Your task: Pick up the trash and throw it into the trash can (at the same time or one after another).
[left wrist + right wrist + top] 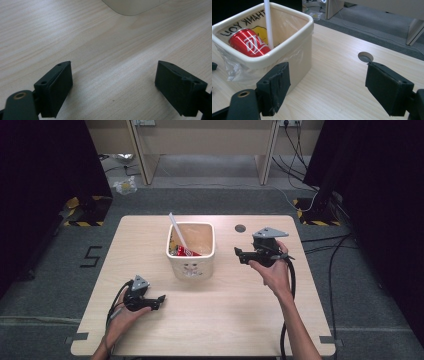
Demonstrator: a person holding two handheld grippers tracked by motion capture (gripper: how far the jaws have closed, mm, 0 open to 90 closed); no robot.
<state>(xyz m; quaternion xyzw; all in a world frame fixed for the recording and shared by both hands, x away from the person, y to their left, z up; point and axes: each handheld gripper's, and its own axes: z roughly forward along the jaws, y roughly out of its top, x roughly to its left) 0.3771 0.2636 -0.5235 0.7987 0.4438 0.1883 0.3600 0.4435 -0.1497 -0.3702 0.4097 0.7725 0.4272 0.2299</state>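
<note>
Now both grippers, left (161, 298) and right (236, 251), gape empty beside the bin (190, 265).
Stiff, probably light; pinch its rim.

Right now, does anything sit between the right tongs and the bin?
Nothing visible does. The right tongs stand open beside the bin, with only bare table between. The red can and white stick are inside the bin.

A bin (190, 265) stands mid-table (225, 320) with a can (186, 252) and an upright stick, perhaps a straw (177, 231), inside; the left gripper (156, 300) lies before it to the left, the right gripper (239, 254) just beside its right, a hole (240, 228) behind
</note>
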